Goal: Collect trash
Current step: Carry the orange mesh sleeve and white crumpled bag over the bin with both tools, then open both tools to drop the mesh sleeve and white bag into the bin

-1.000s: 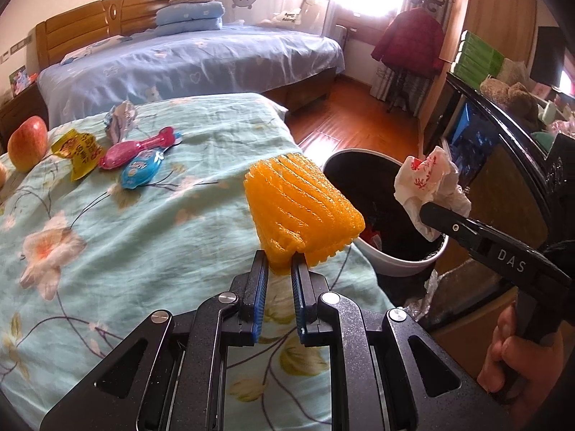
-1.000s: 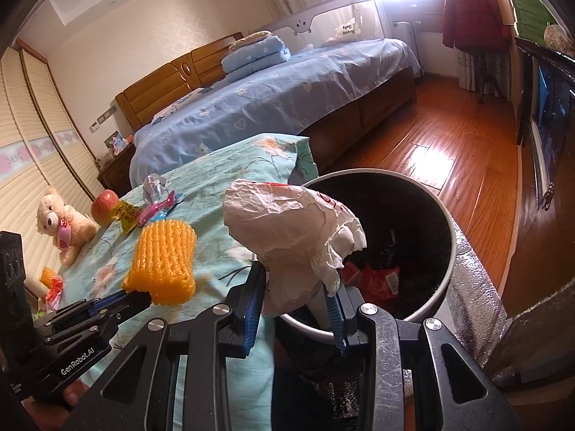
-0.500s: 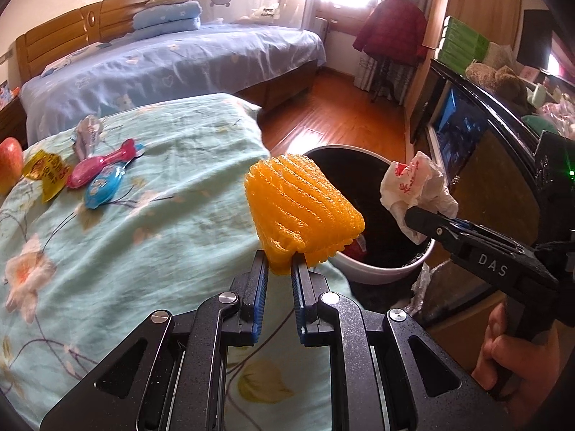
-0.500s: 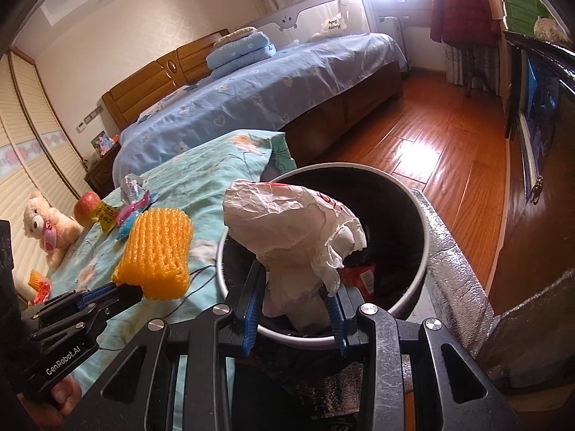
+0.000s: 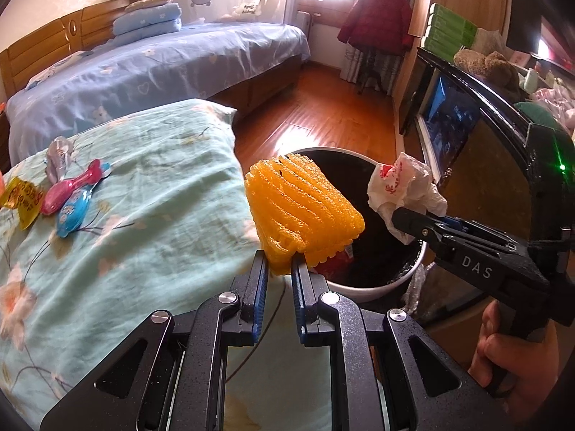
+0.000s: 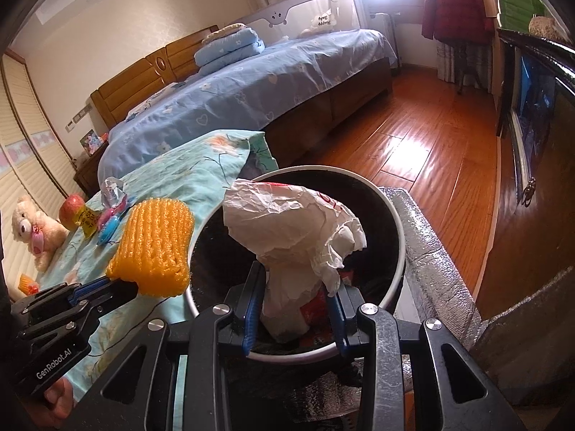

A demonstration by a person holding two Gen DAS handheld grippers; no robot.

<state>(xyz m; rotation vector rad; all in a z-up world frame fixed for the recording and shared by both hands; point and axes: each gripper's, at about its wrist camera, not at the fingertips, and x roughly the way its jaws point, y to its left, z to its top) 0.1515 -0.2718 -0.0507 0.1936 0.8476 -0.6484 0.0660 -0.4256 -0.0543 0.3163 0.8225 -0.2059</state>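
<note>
My left gripper (image 5: 279, 264) is shut on an orange foam fruit net (image 5: 303, 212) and holds it at the near rim of the round bin (image 5: 377, 289). The net also shows in the right wrist view (image 6: 152, 248). My right gripper (image 6: 293, 287) is shut on a crumpled white paper wrapper (image 6: 291, 222) with red print, held over the open bin (image 6: 399, 251). The wrapper also shows in the left wrist view (image 5: 402, 188). The bin is black inside and holds red trash.
Pink and blue wrappers (image 5: 73, 188), a yellow packet (image 5: 19, 197) and a silver wrapper (image 5: 57, 152) lie on the floral teal cover (image 5: 143, 208). An apple (image 6: 70, 206) and a teddy bear (image 6: 30, 230) sit farther back. A blue bed, a wood floor and a dark cabinet (image 5: 467, 125) surround the bin.
Both grippers have moved toward the bin with their loads. The wrapper now hangs over the bin's opening and the orange net has reached its rim.
</note>
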